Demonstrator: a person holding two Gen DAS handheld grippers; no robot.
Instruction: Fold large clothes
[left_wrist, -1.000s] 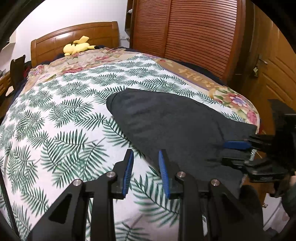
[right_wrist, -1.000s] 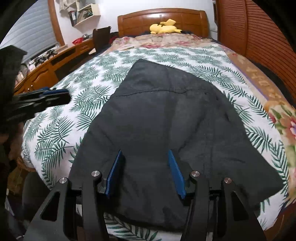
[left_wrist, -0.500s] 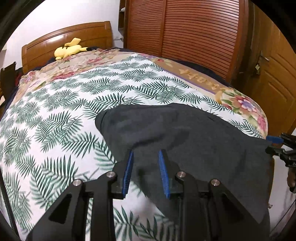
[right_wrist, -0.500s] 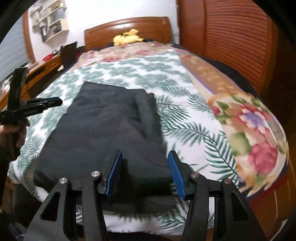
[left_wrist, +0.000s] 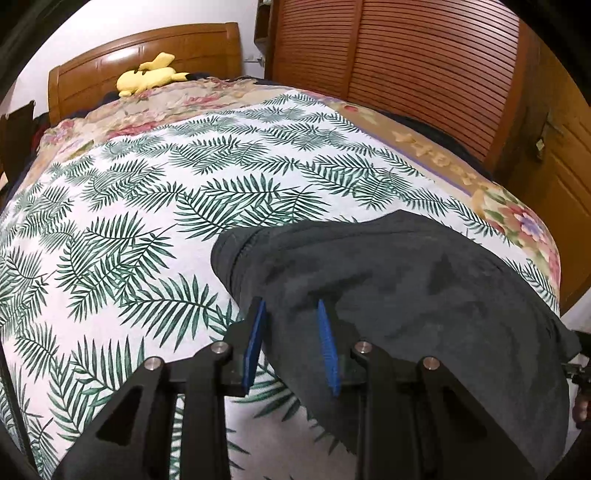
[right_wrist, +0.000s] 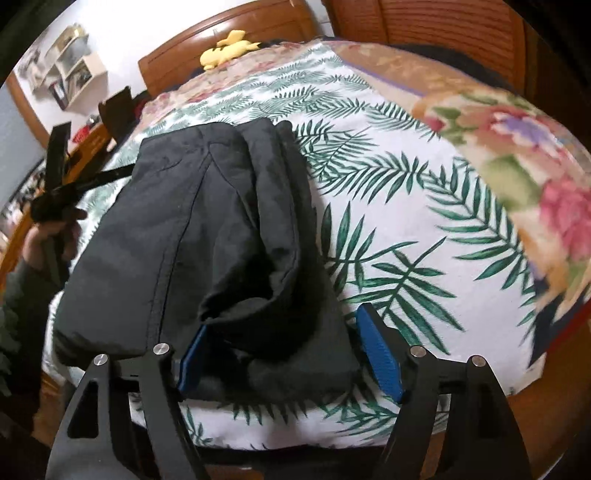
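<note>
A dark grey garment (left_wrist: 406, 288) lies folded in a thick bundle at the bed's near edge. My left gripper (left_wrist: 291, 306) hovers over its left border. Its jaws are opening slightly, and the cloth lies below the gap, untouched by the blue pads (left_wrist: 255, 339). In the right wrist view the garment (right_wrist: 184, 240) shows a rolled fold along its right side. My right gripper (right_wrist: 282, 321) straddles that fold's near end. Its jaws are opening wide, with cloth between them but no pad pressing on it. A hand (right_wrist: 51, 236) holds the left gripper at the far left.
The bed carries a white palm-leaf sheet (left_wrist: 155, 206) and a floral quilt (right_wrist: 517, 155). A yellow plush toy (left_wrist: 147, 75) lies by the wooden headboard (left_wrist: 140, 48). Slatted wardrobe doors (left_wrist: 406, 62) stand to the right. A desk and wall shelves (right_wrist: 70, 70) are at the left.
The garment went from a wide spread to a narrower folded bundle. Both grippers came in over it near the bed's edge. The right gripper's jaws widened and it rolled.
</note>
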